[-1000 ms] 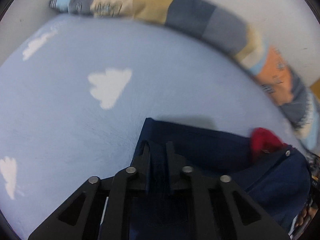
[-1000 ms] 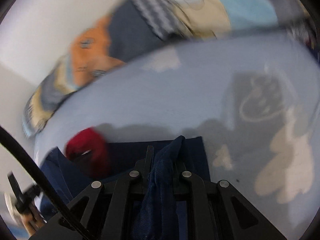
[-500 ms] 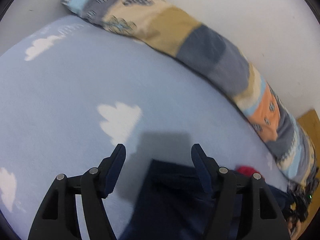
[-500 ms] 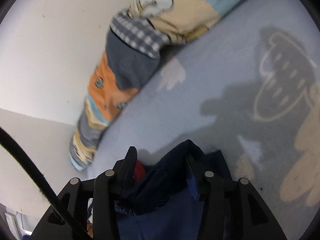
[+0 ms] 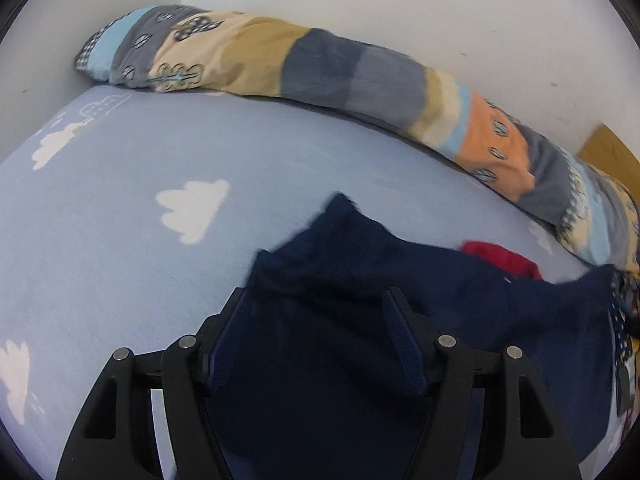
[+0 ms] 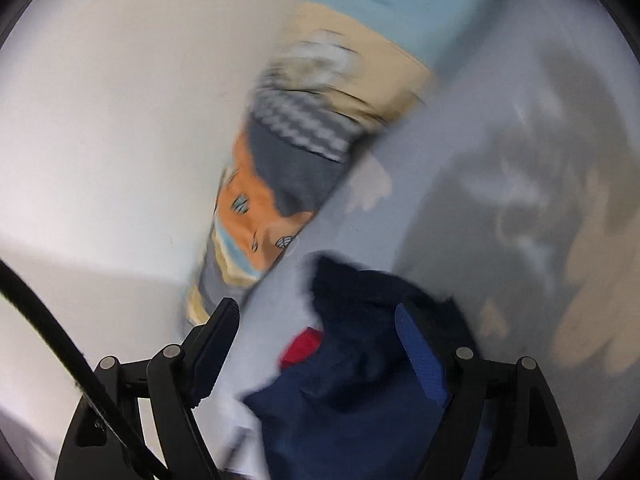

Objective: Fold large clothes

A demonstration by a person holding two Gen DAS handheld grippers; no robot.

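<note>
The navy garment (image 5: 360, 320) lies at the bottom centre on the cloud-print bed (image 5: 120, 240). The left hand-held gripper (image 5: 316, 312) stands wide, gripping nothing; the right hand-held gripper (image 6: 320, 320), jaws just opening, holds nothing either.

1. One navy garment (image 5: 352, 320), near centre.
2. One red item (image 5: 500, 258), at its far right edge.
3. One patchwork bolster (image 5: 320, 68), far side.
4. One blue sheet (image 5: 120, 240), with several white clouds.
5. Two grippers: left gripper (image 5: 314, 312), right gripper (image 6: 318, 320).
</note>
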